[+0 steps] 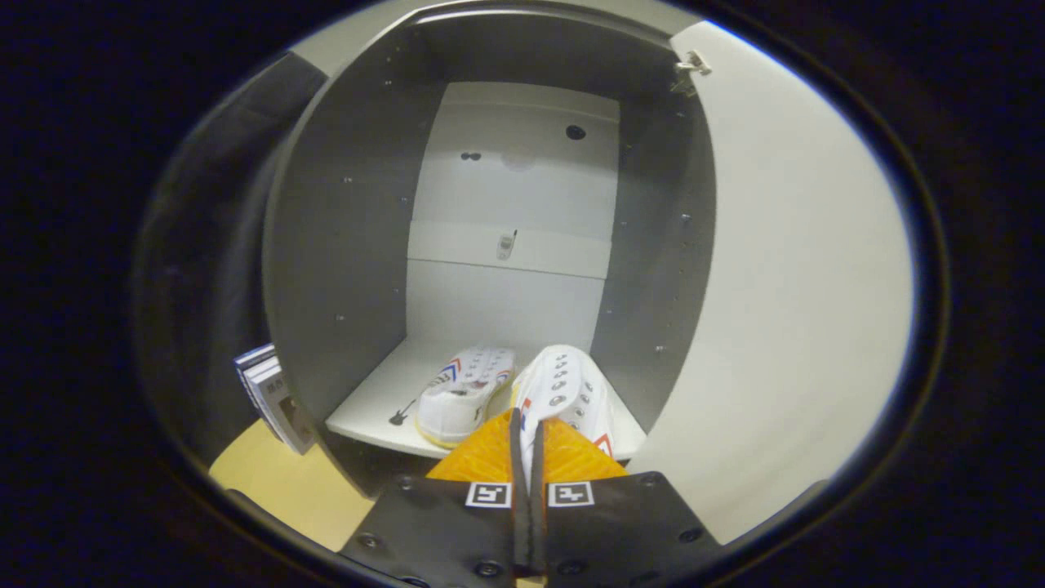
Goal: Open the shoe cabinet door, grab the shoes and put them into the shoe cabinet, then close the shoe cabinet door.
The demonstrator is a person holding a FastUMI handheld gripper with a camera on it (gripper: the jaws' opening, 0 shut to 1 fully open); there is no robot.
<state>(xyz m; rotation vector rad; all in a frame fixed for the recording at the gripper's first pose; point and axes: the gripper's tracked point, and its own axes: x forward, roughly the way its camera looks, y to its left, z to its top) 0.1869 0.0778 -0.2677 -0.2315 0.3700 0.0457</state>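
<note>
I see my gripper (pixel 526 425) pointed into the open shoe cabinet (pixel 343 245), with its two fingers drawn close together and clamped on the edge of the right shoe (pixel 567 392), a thin strip of white showing in the narrow slit between them. That shoe is white with rows of eyelets and small red and blue marks, and it stands tilted over the front of the cabinet's bottom shelf (pixel 371 404), just ahead of the fingertips. The left shoe (pixel 461 392) of the pair lies flat on the same shelf, just beside the one I hold, its toe toward me. The cabinet door (pixel 800 286) is swung wide open on the right of the opening, with a hinge (pixel 692 64) at its upper corner. On the back panel sits a small metal fitting (pixel 506 245). Outside the cabinet, against its left wall, a few books (pixel 273 396) stand on the yellowish floor (pixel 286 482).
</note>
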